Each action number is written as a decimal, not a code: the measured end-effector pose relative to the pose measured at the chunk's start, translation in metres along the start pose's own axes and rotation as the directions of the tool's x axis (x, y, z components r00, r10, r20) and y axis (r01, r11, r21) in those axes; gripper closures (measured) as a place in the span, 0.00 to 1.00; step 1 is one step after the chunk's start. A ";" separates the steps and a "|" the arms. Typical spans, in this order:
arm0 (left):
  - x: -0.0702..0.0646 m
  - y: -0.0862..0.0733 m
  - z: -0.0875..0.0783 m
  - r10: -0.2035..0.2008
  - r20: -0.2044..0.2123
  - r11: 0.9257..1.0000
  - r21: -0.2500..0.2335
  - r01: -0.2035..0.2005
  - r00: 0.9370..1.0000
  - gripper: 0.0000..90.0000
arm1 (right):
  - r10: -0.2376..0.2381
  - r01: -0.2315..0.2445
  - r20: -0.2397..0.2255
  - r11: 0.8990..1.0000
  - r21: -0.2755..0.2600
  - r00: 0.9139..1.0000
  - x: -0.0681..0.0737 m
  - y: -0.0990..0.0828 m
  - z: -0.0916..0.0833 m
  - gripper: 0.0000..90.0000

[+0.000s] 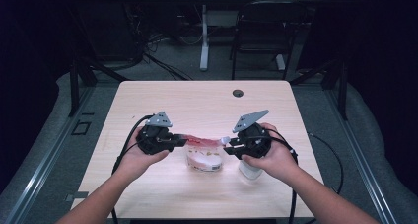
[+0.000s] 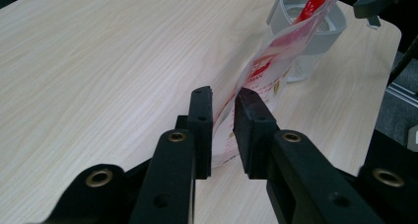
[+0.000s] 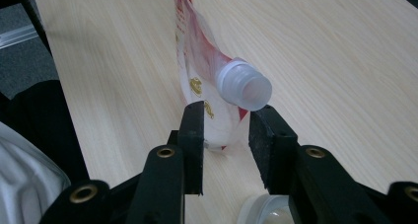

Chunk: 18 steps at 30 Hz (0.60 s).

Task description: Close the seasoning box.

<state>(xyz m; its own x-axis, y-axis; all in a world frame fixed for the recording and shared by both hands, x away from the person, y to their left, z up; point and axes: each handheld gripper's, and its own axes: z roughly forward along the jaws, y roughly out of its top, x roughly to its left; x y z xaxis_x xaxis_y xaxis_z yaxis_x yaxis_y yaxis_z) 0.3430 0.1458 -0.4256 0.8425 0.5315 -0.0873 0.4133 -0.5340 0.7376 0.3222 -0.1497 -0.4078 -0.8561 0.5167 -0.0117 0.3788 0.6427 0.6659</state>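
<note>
In the high view, the left tool and the right tool are facing each other over the near half of the pale wooden worktop, each gripped in a hand. Between them a red and white plastic refill pouch with a white screw spout is hanging above the worktop's near middle. Just beside the right hand, toward the near right corner, a clear plastic jar is standing.

In the left gripper view, the left tool is standing with its jaws a little apart, the pouch's thin edge passing between them; whether the pads are pressing on it I cannot tell. The jar is sitting beyond, near the worktop's far edge.

In the right gripper view, the right tool is holding its jaws apart around the pouch's lower corner, the right pad clear of it. The spout is pointing toward the right jaw.
</note>
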 end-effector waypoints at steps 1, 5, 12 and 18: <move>0.000 0.000 -0.001 -0.003 -0.001 1.000 -0.001 0.003 1.000 0.86 | -0.002 0.002 0.003 1.000 0.004 1.000 0.000 0.000 -0.002 0.75; 0.002 -0.002 -0.007 -0.012 -0.010 1.000 -0.009 0.012 1.000 0.82 | -0.007 0.007 0.013 1.000 0.008 1.000 0.000 0.002 -0.007 0.75; 0.005 -0.006 -0.020 -0.027 -0.022 1.000 -0.016 0.027 0.999 0.78 | -0.015 0.015 0.019 1.000 -0.005 1.000 -0.001 0.010 -0.020 0.74; 0.006 -0.010 -0.028 -0.026 -0.034 1.000 -0.017 0.026 0.999 0.76 | -0.042 0.042 0.013 0.999 -0.013 0.999 0.003 0.026 -0.020 0.74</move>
<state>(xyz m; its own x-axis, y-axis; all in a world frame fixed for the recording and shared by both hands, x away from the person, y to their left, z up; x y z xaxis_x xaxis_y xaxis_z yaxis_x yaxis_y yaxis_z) 0.3347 0.1727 -0.4144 0.8191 0.5674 -0.0839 0.4289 -0.5087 0.7465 0.3224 -0.1424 -0.3755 -0.8664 0.4969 -0.0492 0.3380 0.6561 0.6747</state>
